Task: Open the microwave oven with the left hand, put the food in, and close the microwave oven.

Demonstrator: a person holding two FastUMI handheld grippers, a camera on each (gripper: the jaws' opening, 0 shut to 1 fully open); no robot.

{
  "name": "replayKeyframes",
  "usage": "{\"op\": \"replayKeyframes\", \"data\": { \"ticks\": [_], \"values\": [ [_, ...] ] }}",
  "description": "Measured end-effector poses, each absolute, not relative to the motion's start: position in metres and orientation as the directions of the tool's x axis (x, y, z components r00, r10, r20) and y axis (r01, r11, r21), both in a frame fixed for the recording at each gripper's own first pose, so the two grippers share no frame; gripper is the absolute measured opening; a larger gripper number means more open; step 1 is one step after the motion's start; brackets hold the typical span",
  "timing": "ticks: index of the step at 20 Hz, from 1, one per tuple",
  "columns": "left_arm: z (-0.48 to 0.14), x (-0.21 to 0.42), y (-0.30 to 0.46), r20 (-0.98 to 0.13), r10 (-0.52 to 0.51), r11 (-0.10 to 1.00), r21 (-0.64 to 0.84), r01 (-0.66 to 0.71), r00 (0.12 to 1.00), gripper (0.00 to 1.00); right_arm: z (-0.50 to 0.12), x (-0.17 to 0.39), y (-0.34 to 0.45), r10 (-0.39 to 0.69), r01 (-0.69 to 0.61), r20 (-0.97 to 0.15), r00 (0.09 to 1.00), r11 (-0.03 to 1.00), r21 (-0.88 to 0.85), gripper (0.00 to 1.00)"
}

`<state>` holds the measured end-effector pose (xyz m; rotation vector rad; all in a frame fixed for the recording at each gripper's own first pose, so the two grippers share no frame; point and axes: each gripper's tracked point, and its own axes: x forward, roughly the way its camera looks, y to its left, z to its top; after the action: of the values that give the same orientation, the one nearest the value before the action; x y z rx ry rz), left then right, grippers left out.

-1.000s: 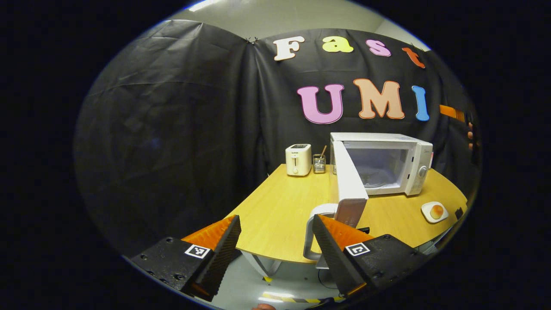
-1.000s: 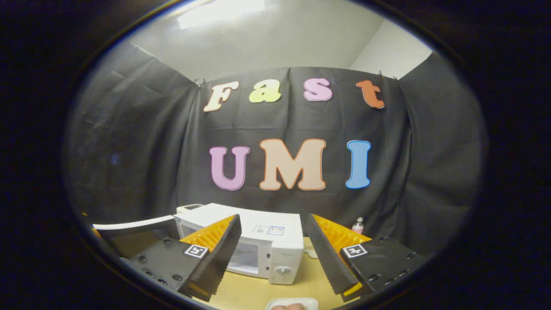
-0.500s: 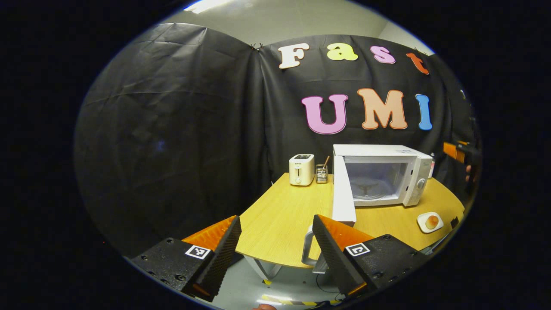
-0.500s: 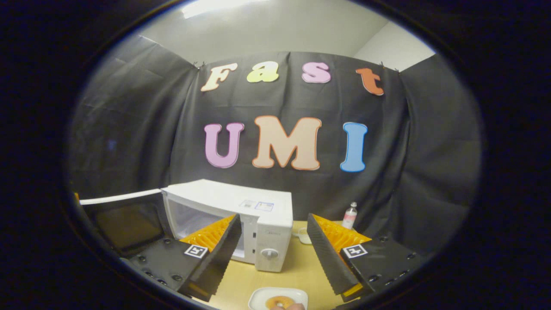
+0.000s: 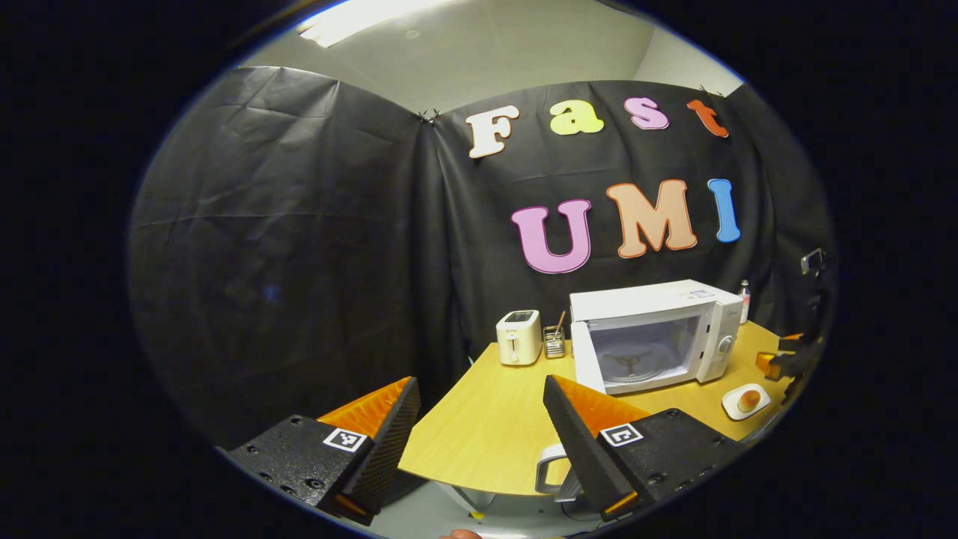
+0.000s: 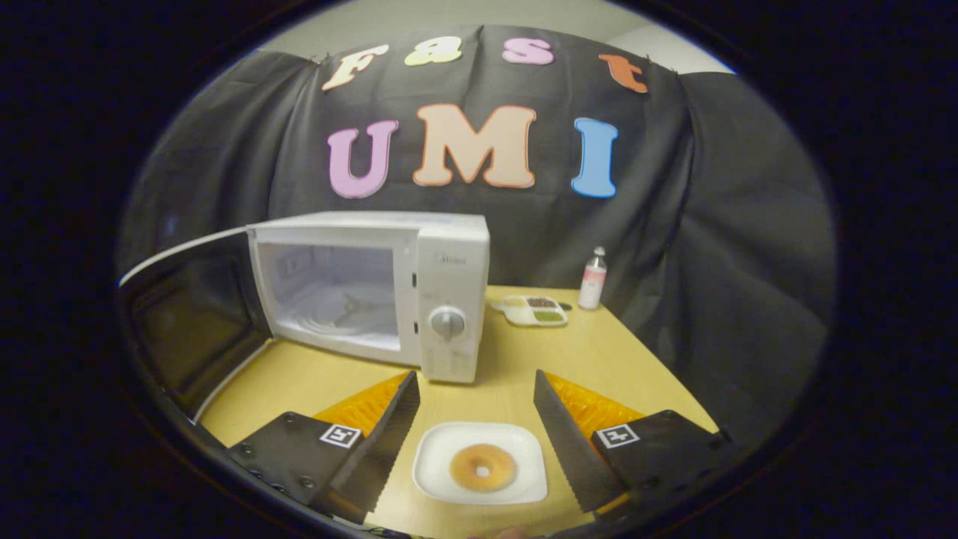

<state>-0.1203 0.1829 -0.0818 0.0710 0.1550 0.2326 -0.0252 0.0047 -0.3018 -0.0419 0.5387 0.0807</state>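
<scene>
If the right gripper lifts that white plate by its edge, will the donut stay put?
Probably not if tilted: the donut lies loose on the plate, which looks shallow and smooth, so it may slide. The plate looks stiff and likely light. The right gripper is open with a finger on each side of the plate; a level lift seems safest.
</scene>
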Motion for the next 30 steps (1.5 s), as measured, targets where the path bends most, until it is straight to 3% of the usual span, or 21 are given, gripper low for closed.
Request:
{"op": "replayKeyframes", "data": {
  "ticks": [5, 16, 17, 18, 19, 20, 21, 22, 24, 30],
  "values": [
    [-0.087, -0.111, 0.186, -0.150, 0.227, 0.974, 0.040, -0.223, 0.962, 1.00, -0.374, -0.047, -0.009, -0.027, -0.018, -0.638, 0.769, 0.998, -0.065, 0.98],
    [-0.090, -0.103, 0.190, -0.152, 0.217, 0.976, 0.053, -0.211, 0.964, 0.97, -0.415, -0.052, -0.002, -0.034, -0.016, -0.720, 0.693, 0.998, -0.063, 0.99],
    [-0.090, -0.103, 0.189, -0.152, 0.215, 0.976, 0.054, -0.209, 0.965, 0.97, -0.415, -0.054, -0.003, -0.037, -0.012, -0.725, 0.687, 0.998, -0.062, 0.95],
    [-0.092, -0.103, 0.190, -0.157, 0.216, 0.976, 0.053, -0.210, 0.964, 0.97, -0.416, -0.054, -0.004, -0.035, -0.009, -0.727, 0.686, 0.998, -0.057, 0.84],
    [-0.094, -0.104, 0.190, -0.163, 0.216, 0.976, 0.050, -0.211, 0.963, 0.97, -0.416, -0.054, -0.003, -0.030, -0.009, -0.733, 0.680, 0.999, -0.049, 0.81],
    [-0.098, -0.106, 0.190, -0.176, 0.213, 0.977, 0.042, -0.208, 0.961, 0.97, -0.416, -0.053, -0.002, -0.029, -0.009, -0.739, 0.674, 0.999, -0.048, 0.86],
    [-0.100, -0.107, 0.190, -0.182, 0.213, 0.977, 0.033, -0.210, 0.960, 0.97, -0.416, -0.053, -0.003, -0.027, -0.016, -0.745, 0.667, 0.999, -0.051, 0.72],
    [-0.101, -0.106, 0.189, -0.182, 0.212, 0.977, 0.019, -0.212, 0.960, 0.98, -0.415, -0.053, -0.002, -0.022, -0.027, -0.746, 0.665, 0.998, -0.054, 0.72],
    [-0.103, -0.107, 0.189, -0.184, 0.211, 0.977, 0.001, -0.214, 0.960, 0.97, -0.414, -0.053, 0.000, -0.003, -0.038, -0.752, 0.659, 0.999, -0.038, 0.62],
    [-0.108, -0.108, 0.188, -0.194, 0.214, 0.975, -0.024, -0.223, 0.957, 0.98, -0.384, -0.038, 0.048, 0.119, -0.042, -0.724, 0.679, 0.991, 0.124, 0.62]
  ]
}}
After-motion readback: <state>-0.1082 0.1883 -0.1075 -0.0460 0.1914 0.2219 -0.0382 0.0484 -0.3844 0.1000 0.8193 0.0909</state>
